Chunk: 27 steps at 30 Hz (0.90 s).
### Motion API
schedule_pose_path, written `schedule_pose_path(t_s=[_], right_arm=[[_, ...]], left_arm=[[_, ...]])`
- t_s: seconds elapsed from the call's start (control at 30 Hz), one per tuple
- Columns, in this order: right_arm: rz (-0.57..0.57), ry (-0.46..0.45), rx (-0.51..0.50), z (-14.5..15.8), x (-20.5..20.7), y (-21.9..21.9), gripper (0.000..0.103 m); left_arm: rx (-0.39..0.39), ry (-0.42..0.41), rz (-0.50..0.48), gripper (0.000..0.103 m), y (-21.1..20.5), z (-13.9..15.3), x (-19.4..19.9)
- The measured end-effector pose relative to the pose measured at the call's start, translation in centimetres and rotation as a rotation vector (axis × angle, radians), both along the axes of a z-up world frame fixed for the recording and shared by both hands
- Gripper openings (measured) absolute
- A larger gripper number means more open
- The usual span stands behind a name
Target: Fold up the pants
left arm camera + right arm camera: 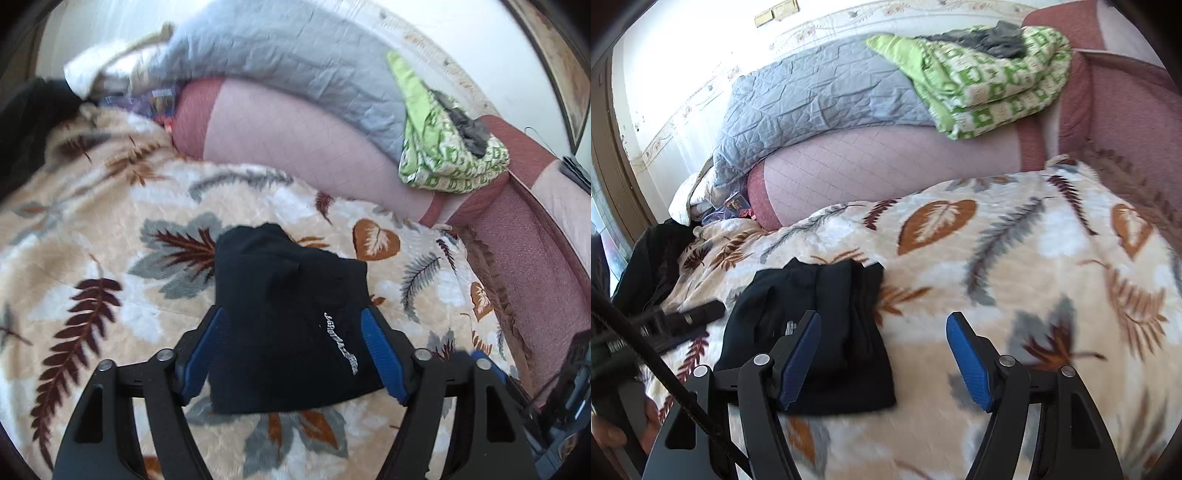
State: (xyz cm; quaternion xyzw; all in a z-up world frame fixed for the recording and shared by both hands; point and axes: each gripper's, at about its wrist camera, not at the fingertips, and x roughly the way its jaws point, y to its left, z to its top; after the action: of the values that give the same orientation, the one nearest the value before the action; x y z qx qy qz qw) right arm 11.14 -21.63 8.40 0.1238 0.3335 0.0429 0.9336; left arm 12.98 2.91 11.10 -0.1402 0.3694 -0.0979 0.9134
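Closest in the left wrist view, the left gripper (pixel 291 354) is seen with its two blue fingers (pixel 202 354) wide apart. The black pants (pixel 291 314) lie between them as a small folded bundle. The pads do not seem to press on the cloth, so the pants look let go, not held.

In the right wrist view, the right gripper (pixel 884 360) is also spread wide, and nothing is between its fingers (pixel 967 360). Only the leaf blanket (pixel 1015 258) is seen under it. The pants (pixel 812 325) lie just to the left, behind the left blue pad. They rest flat on the blanket, in the near middle part of the bed.

The fold looks nearly done or done. To finish well, both grippers should be lifted straight away, so that no cloth is caught and pulled open. The top edge of the bundle looks a bit bumpy, so it could be patted flat. The white writing (pixel 340 343) on the cloth should not be dragged.

Farther back, a pink cushion (pixel 886 166) is seen, then a grey quilt (pixel 812 96) and a green and white cloth (pixel 997 81).
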Motion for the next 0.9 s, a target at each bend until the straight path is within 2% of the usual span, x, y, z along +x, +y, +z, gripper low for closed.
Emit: schedule_pose_path(t_s=[0.13, 0.23, 0.3, 0.47, 0.57, 0.9], right_arm=[[0.004, 0.024, -0.080, 0.3, -6.2, 0.0, 0.080], [0.009, 0.071, -0.137, -0.1, -10.4, 0.1, 0.080], [0.012, 0.097, -0.143, -0.6, -12.6, 0.1, 0.080], [-0.001, 0.106, -0.188, -0.6, -16.9, -0.1, 0.080], [-0.022, 0.110, -0.189, -0.5, -18.4, -0.6, 0.082], [-0.022, 0.142, -0.179, -1.7, -20.8, -0.2, 0.084]], left_arm=[[0.027, -0.114, 0.015, 0.084, -0.4, 1.0, -5.4], [0.023, -0.157, 0.046, 0.091, -0.9, 0.5, -8.7], [0.019, -0.147, 0.041, 0.092, -1.3, -0.1, -10.1], [0.075, -0.085, 0.013, 0.092, -2.7, -2.7, -13.0], [0.080, -0.051, -0.003, 0.092, -3.1, -3.8, -14.3], [0.160, -0.085, 0.015, 0.092, -3.5, -3.9, -16.9]])
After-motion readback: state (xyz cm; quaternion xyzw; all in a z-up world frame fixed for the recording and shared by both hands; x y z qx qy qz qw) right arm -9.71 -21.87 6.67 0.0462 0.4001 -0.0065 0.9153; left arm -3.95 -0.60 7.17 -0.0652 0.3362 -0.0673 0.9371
